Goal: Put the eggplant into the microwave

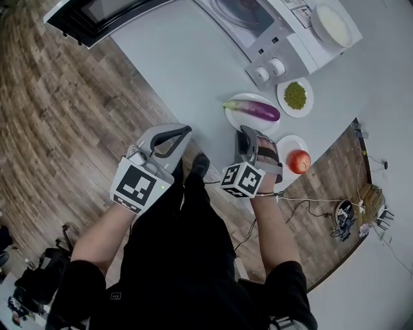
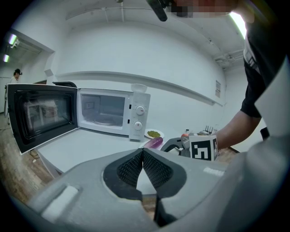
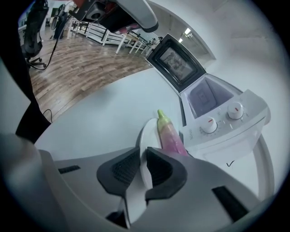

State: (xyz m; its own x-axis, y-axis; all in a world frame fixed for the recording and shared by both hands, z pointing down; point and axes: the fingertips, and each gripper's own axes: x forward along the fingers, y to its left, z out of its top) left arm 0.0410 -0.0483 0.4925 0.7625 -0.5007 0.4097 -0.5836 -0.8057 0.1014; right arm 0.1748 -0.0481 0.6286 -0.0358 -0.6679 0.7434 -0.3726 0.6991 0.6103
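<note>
A: Where, for eggplant (image 1: 253, 110)?
B: Lying on plate (image 1: 235, 121), just before microwave (image 1: 284, 38), door swung open.
A: And left gripper (image 2: 142, 152)?
B: Pressed shut, empty.
A: And right gripper (image 3: 142, 154)?
B: Parted by a slim gap, gripping nothing, just short of plate.

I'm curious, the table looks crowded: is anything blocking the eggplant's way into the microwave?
Nothing visible does. The door of the microwave stands open, and only bare table lies between the eggplant and the opening; the green beans sit aside.
</note>
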